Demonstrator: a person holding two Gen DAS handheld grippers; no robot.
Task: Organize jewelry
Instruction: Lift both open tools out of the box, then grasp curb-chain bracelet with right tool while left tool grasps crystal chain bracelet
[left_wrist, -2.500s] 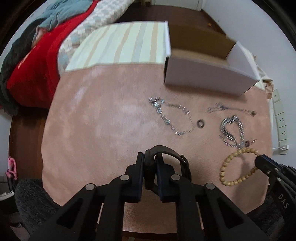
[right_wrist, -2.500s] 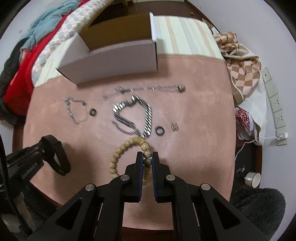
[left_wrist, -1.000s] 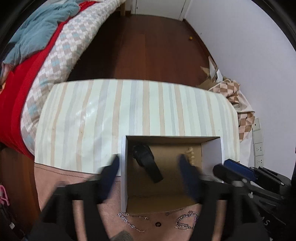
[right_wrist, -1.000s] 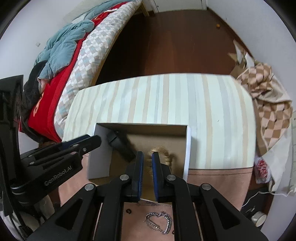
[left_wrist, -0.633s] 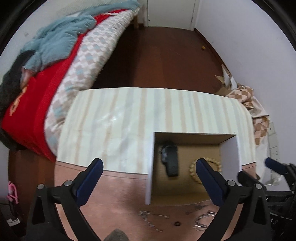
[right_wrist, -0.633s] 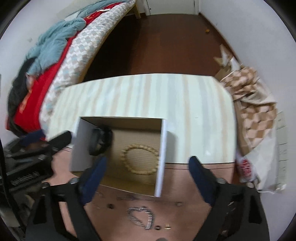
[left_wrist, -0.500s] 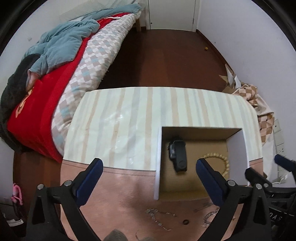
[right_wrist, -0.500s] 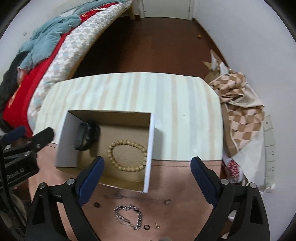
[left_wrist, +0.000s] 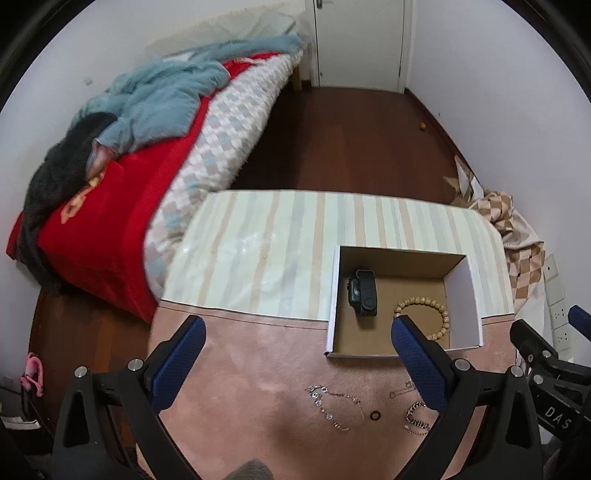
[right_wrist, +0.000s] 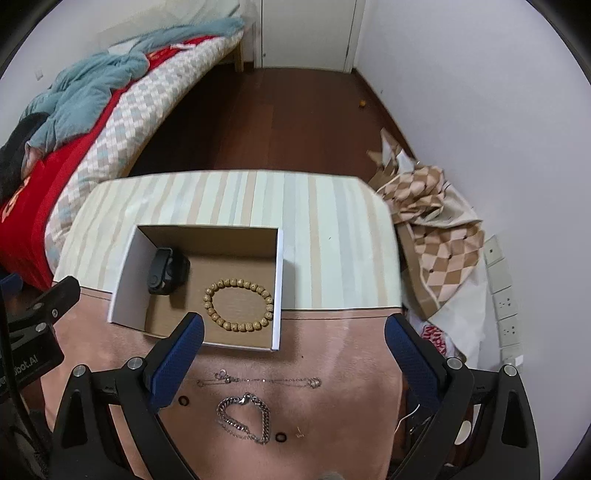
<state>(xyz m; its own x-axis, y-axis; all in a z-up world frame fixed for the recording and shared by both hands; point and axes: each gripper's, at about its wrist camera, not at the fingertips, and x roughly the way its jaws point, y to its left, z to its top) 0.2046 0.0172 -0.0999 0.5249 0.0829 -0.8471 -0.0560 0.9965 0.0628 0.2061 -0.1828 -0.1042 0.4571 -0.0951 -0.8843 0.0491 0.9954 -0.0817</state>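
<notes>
An open white cardboard box (left_wrist: 461, 295) (right_wrist: 125, 280) stands on the table and holds a black watch (left_wrist: 364, 297) (right_wrist: 166, 271) and a wooden bead bracelet (left_wrist: 424, 317) (right_wrist: 238, 304). On the pink mat in front of it lie a thick silver chain bracelet (right_wrist: 243, 415) (left_wrist: 415, 419), a thin chain (right_wrist: 258, 380), a silver link necklace (left_wrist: 332, 402) and small black rings (right_wrist: 280, 436) (left_wrist: 375, 414). My left gripper (left_wrist: 295, 336) and right gripper (right_wrist: 293, 332) are both wide open and empty, raised above the mat.
The table has a striped cloth (left_wrist: 273, 251) behind the pink mat (left_wrist: 258, 362). A bed (left_wrist: 147, 147) with red and blue covers stands at the left. A checkered cloth (right_wrist: 436, 229) and wall sockets (right_wrist: 502, 291) are at the right.
Both grippers carried the watch and bead bracelet to the box, opened and let them go inside. They have since drawn back and up, still open.
</notes>
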